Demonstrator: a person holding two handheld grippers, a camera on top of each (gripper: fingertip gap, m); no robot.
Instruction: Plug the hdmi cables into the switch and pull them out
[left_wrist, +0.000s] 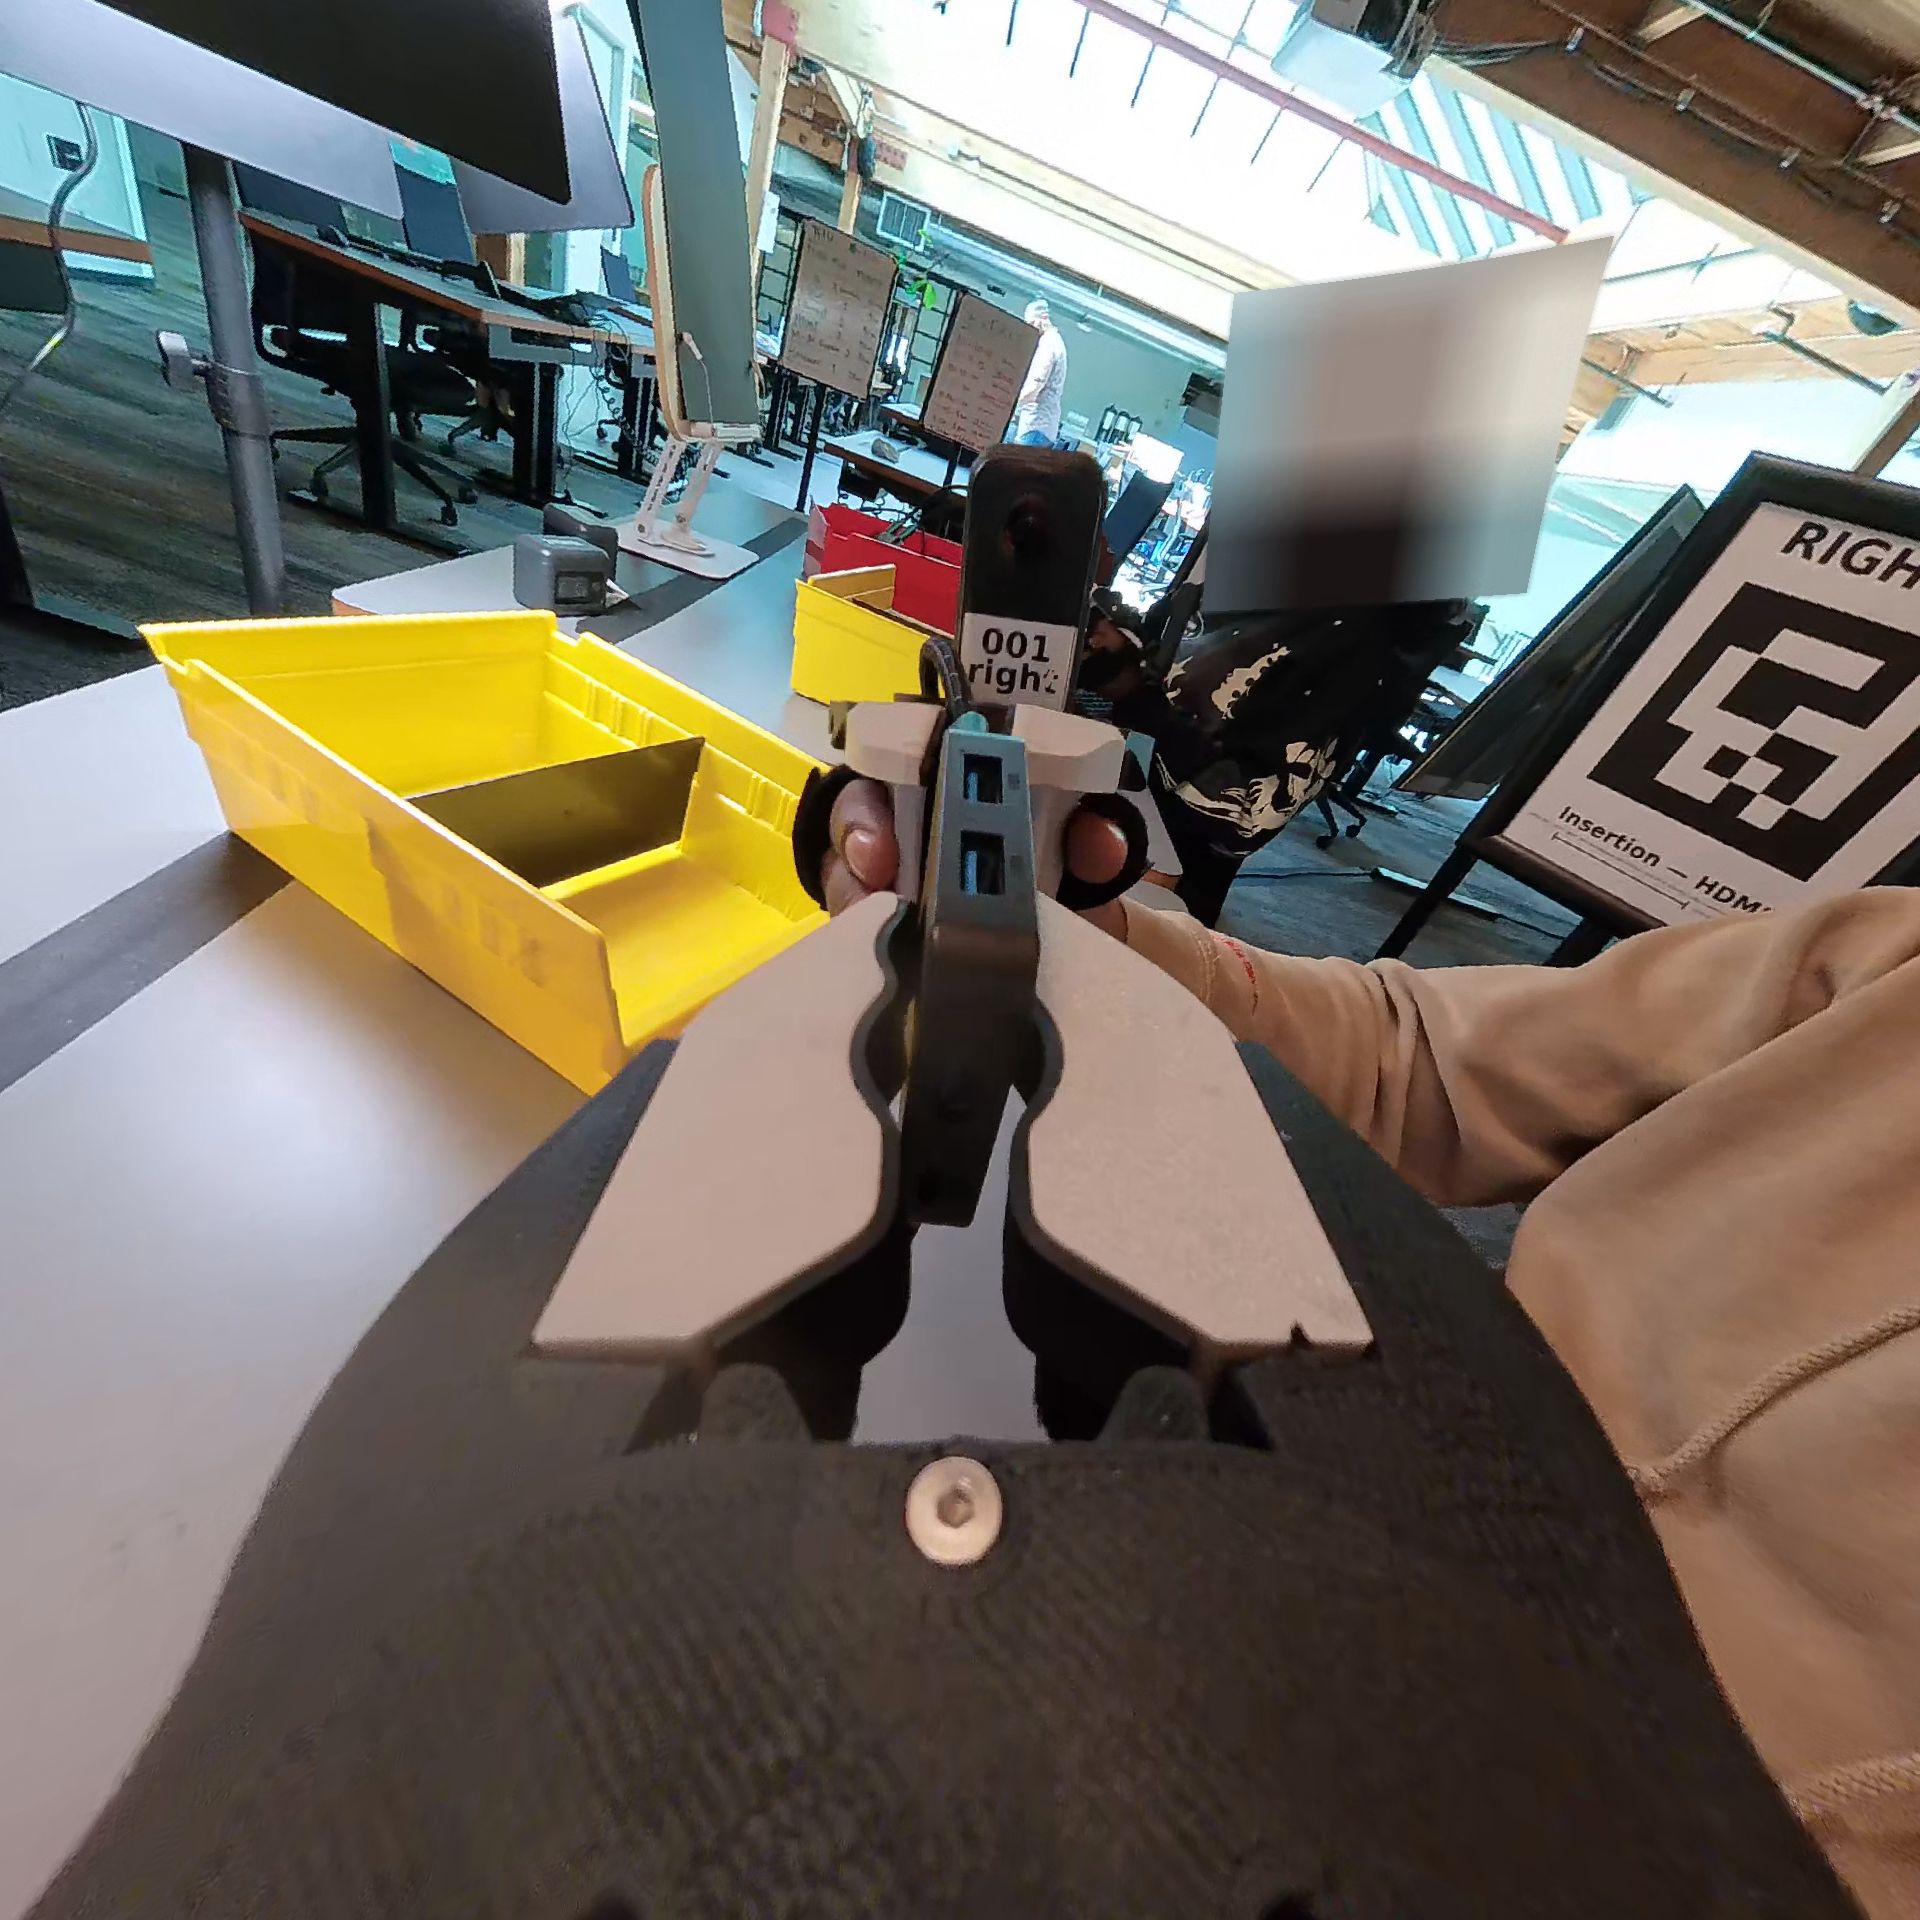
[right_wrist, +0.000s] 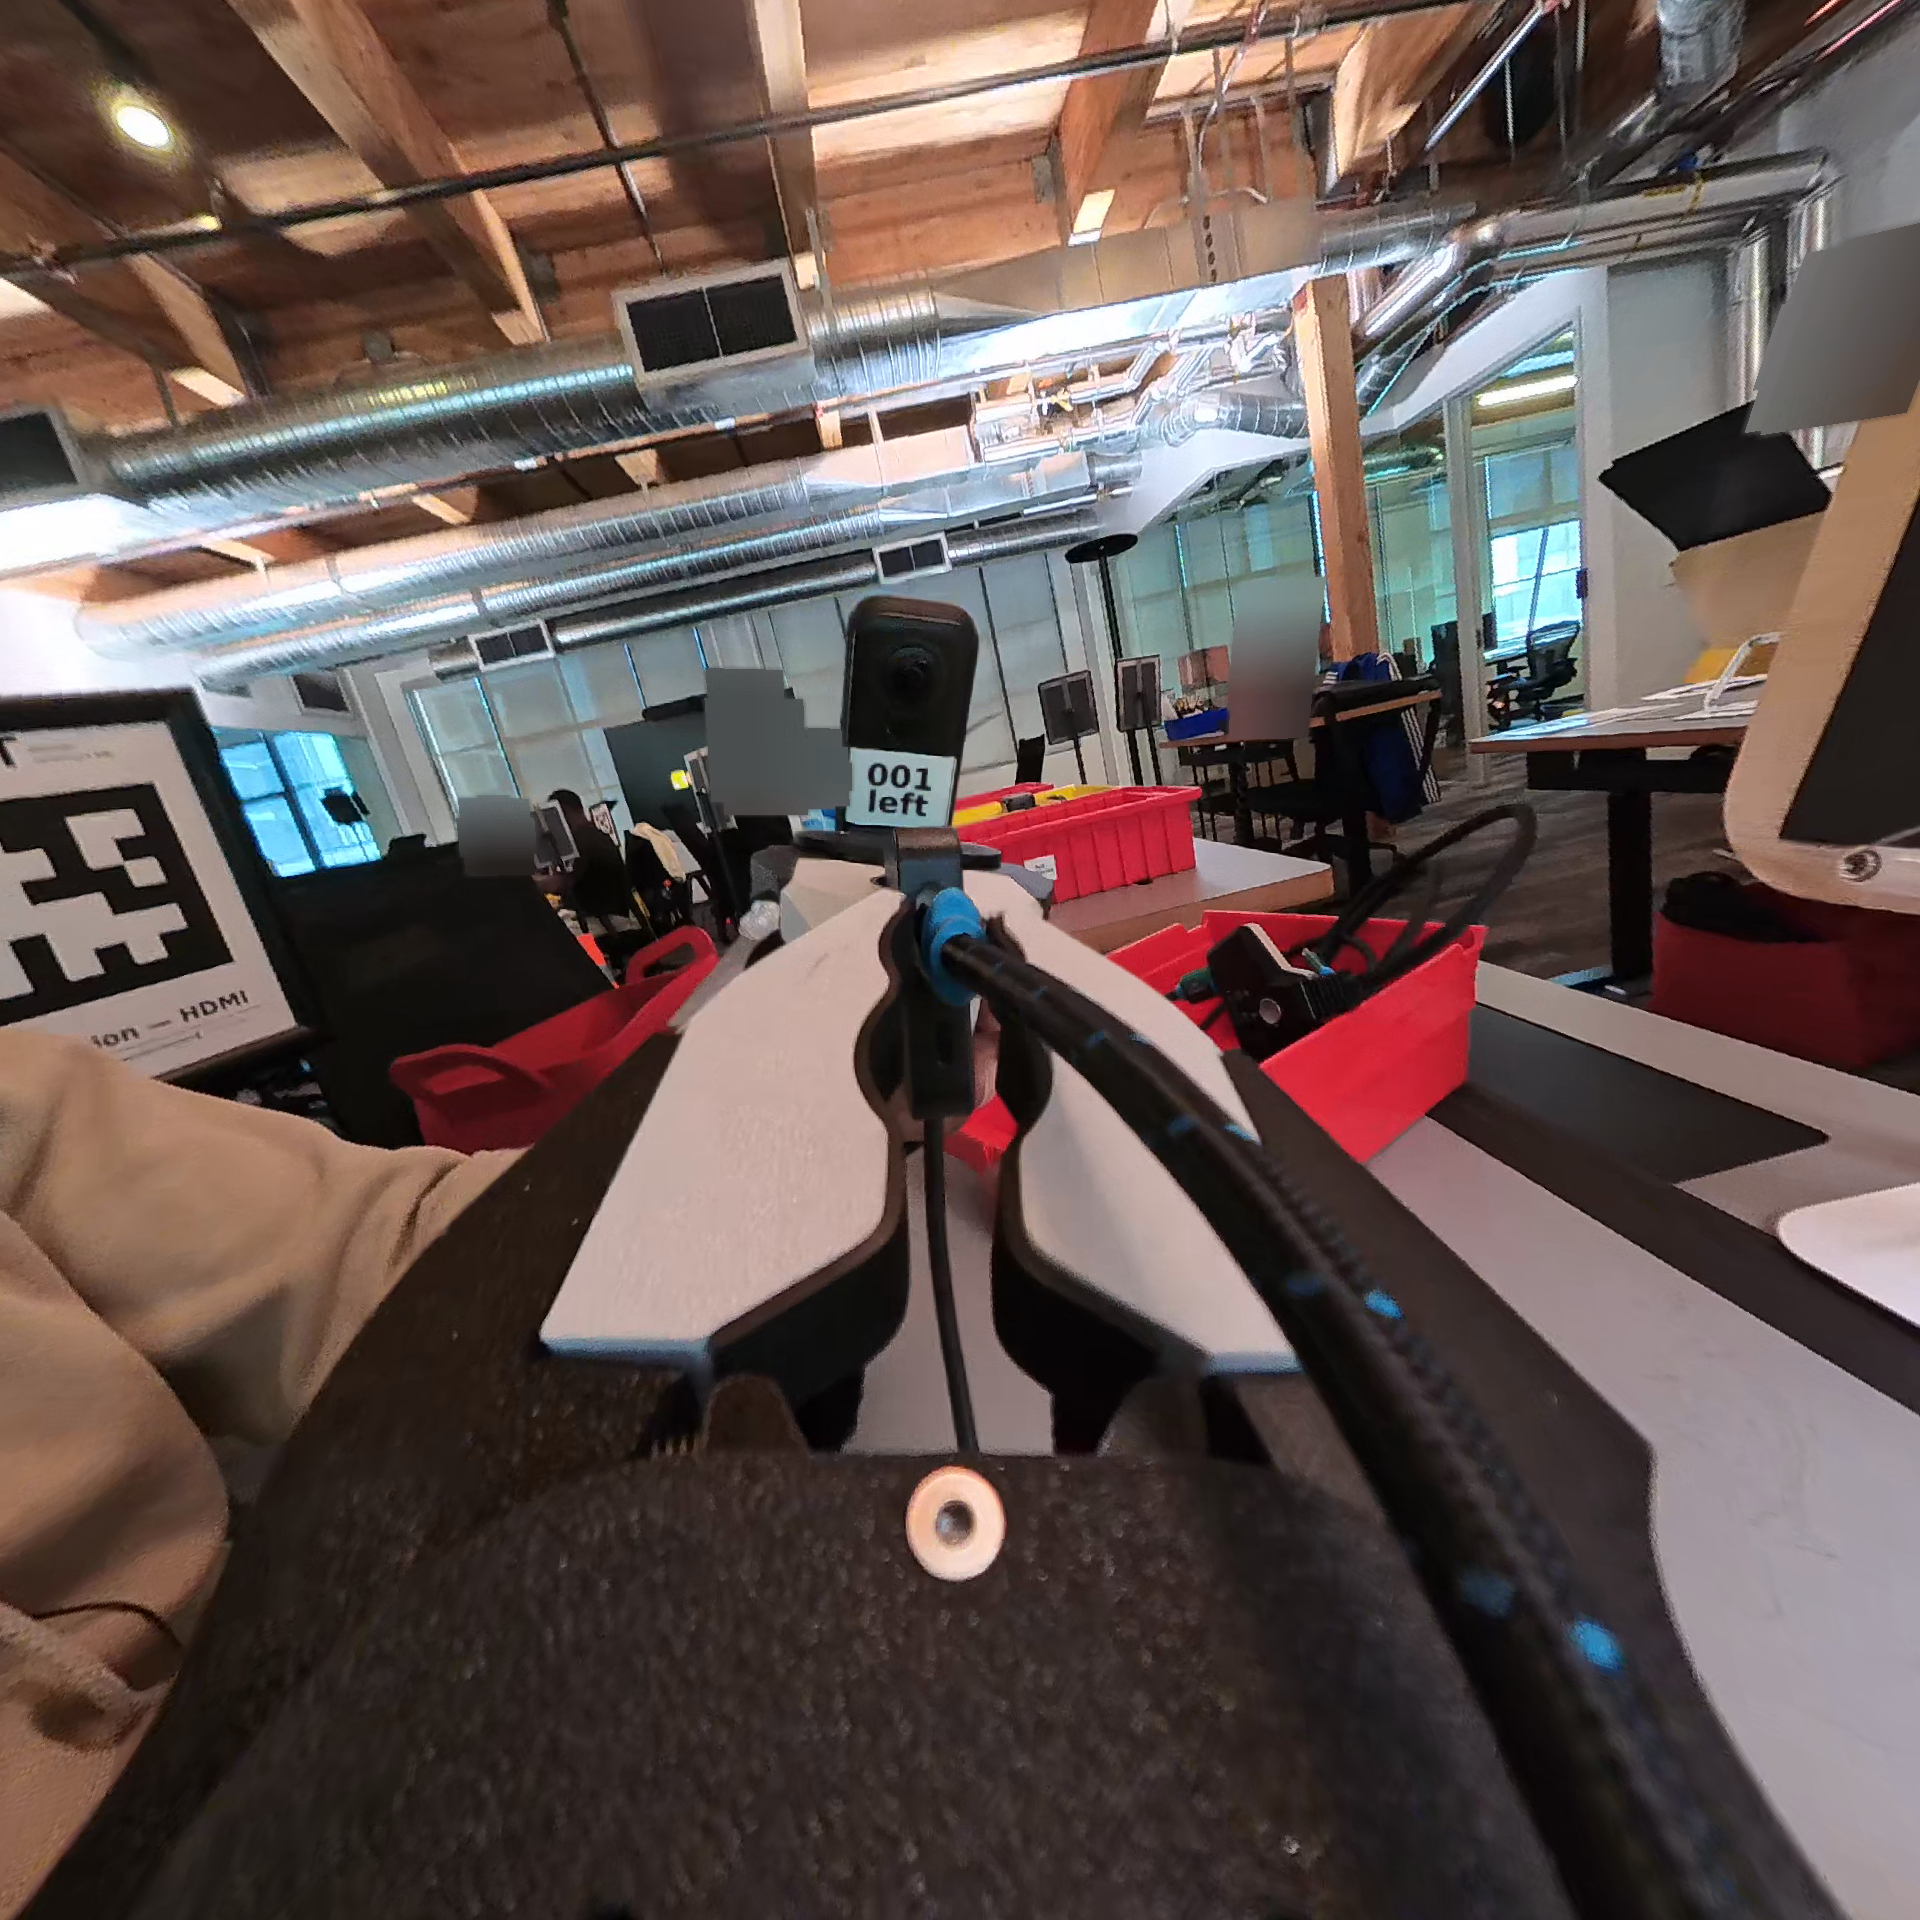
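Our left gripper (left_wrist: 961, 997) clamps the switch (left_wrist: 971, 935) between its fingers. Our right gripper (right_wrist: 940, 997) pinches the HDMI cable (right_wrist: 1195, 1122) plug at its fingertips, facing the switch.

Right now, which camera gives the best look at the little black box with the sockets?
The left wrist view. The switch sits clamped in the left claw, its port face turned to the lens, two blue sockets visible. The right wrist view shows only the switch's narrow edge, largely hidden behind the right claw and the blue-flecked HDMI cable.
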